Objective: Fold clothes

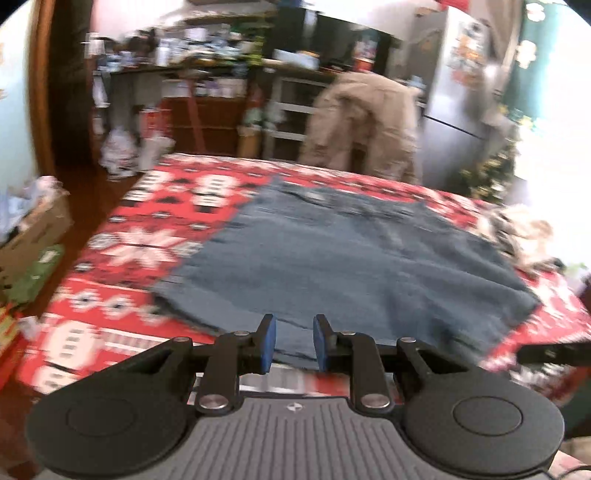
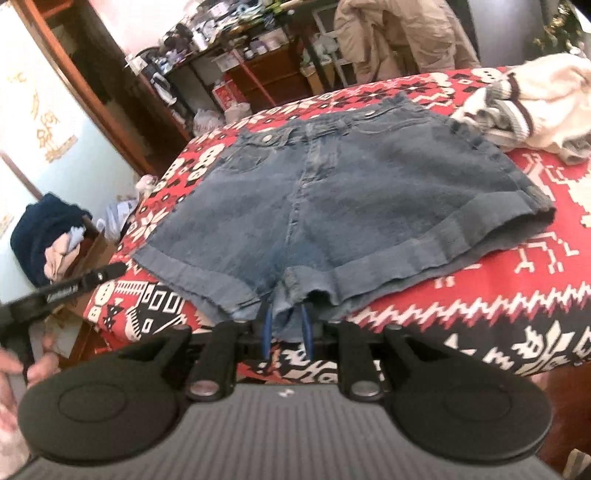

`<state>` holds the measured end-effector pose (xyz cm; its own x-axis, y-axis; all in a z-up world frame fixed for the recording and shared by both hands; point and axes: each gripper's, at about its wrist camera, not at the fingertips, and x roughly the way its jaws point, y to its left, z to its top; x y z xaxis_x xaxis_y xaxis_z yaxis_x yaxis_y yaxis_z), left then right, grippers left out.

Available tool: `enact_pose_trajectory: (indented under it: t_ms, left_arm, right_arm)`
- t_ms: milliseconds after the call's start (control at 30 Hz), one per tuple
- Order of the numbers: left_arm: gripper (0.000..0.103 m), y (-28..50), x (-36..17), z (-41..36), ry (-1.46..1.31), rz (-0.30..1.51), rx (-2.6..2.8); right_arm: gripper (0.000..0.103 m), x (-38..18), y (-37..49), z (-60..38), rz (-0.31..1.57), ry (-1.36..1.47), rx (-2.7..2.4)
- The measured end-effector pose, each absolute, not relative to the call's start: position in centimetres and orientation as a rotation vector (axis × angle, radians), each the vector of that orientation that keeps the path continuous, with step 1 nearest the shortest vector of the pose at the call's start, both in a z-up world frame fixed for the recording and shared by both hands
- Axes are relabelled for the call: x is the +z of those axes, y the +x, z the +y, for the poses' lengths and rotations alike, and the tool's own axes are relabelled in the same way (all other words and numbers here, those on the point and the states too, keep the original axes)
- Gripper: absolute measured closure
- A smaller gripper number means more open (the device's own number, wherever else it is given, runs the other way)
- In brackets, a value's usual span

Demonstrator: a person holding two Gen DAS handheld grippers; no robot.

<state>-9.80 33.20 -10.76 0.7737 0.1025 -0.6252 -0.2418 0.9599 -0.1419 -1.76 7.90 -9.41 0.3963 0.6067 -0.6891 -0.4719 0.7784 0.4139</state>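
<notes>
Shorts (image 2: 332, 199) lie flat on the red patterned cloth (image 2: 517, 295), both your grippers, left (image 1: 294, 341) and right (image 2: 287, 334), narrowly parted and empty at the hem, so pinch one cuff squarely before folding across.

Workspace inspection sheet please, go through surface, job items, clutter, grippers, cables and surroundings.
Surface: table under a red patterned cloth.
Job's things: denim shorts spread flat, unfolded, waistband at the far side.
Clutter: cream knit garment heaped at the far right corner.
Grippers: left gripper open, nothing between the pads; right gripper open at the shorts' near hem.
Cables: nothing seen.
Surroundings: crowded shelves, tan coat, cardboard box of clothes.
</notes>
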Motion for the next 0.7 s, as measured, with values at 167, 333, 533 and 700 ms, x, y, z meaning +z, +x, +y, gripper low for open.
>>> enact_pose_trajectory:
  t_ms: [167,333,533,700]
  left_arm:
    - [0.081,-8.4,-11.6,28.0,-0.197,0.692,0.141]
    - [0.081,-7.9,-12.3,25.3,-0.240,0.723,0.107]
    - [0.081,-7.5,-13.1,23.3,-0.277,0.749,0.083]
    - [0.081,-7.0,-13.7,22.6,-0.299,0.770,0.097]
  right_arm:
    - [0.083,-10.0,-1.7,5.9,0.934,0.223,0.656]
    - [0.078,-10.6,-2.3,4.8,0.928,0.251,0.645]
    - [0.076,-11.2,-2.6,3.8,0.949,0.290,0.647]
    - [0.075,-11.2,-2.5,3.2,0.940,0.313,0.642]
